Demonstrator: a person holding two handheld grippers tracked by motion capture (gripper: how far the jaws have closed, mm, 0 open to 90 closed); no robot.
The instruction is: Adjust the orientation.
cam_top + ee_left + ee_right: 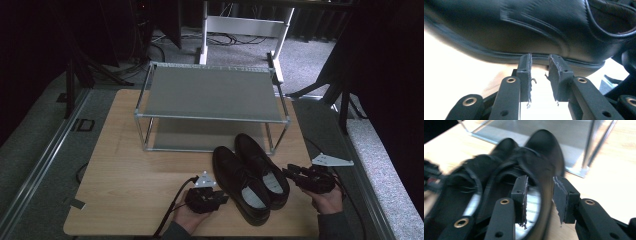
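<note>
Two black leather shoes stand side by side on the wooden table (135, 170), toes toward a metal rack: the left shoe (240, 182) and the right shoe (262, 167). My left gripper (222, 198) lies at the left shoe's outer side, near the heel. In the left gripper view, the left gripper (540, 58) has its jaws apart with nothing between them, and the shoe's side (524, 27) is just beyond the tips. My right gripper (290, 171) is at the right shoe's outer side. Its pads (540, 181) straddle the right shoe (544, 152) at the opening's rim without pressing it.
A two-tier metal rack (210, 92) with grey shelves stands at the table's far half, its lower shelf (579, 130) just beyond the shoe toes. The table's near edge is close behind both hands. Bare wood lies to the left.
</note>
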